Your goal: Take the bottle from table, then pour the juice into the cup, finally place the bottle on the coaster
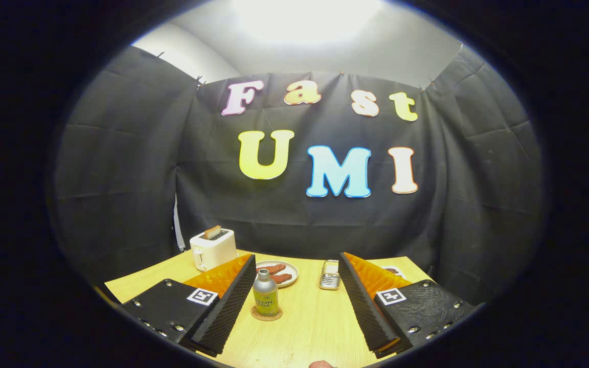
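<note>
The gripper [294, 312] stands wide open and holds nothing; the bottle [265, 296] stands upright ahead between its fingers, nearer the left one, already resting on the coaster [266, 314] (so the task looks finished, or set up this way). Beyond it, toward the table's [315, 327] far edge, sit a plate [278, 273] and what may be the cup [330, 275], with a toaster [212, 248] at the far left corner. Bare tabletop lies right of the bottle.

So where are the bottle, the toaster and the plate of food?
bottle [266, 297]: gripper view, on its label, between the open gripper's fingers.
toaster [213, 249]: gripper view, on its front face.
plate [291, 273]: gripper view, on its right rim.
</note>
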A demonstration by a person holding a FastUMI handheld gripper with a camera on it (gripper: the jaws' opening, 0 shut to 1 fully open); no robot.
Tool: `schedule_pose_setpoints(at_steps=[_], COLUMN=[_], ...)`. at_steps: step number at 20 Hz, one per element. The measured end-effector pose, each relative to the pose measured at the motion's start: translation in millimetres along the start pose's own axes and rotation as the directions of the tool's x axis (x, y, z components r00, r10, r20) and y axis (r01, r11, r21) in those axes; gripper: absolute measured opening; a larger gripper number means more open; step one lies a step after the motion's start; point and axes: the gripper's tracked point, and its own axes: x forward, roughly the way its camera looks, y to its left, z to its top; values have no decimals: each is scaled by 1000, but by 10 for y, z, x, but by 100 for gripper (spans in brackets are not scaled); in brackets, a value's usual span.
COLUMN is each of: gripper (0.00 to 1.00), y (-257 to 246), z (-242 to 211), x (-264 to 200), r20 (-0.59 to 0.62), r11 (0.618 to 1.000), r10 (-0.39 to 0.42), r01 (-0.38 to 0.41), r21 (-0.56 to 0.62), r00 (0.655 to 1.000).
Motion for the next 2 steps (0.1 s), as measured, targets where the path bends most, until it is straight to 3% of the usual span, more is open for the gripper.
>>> schedule_pose_setpoints(at_steps=[2], gripper=[97], y=[-91], z=[136], x=[-137], r20=[30], r11=[999], r10=[-31], r01=[31], r21=[-8], r00=[999])
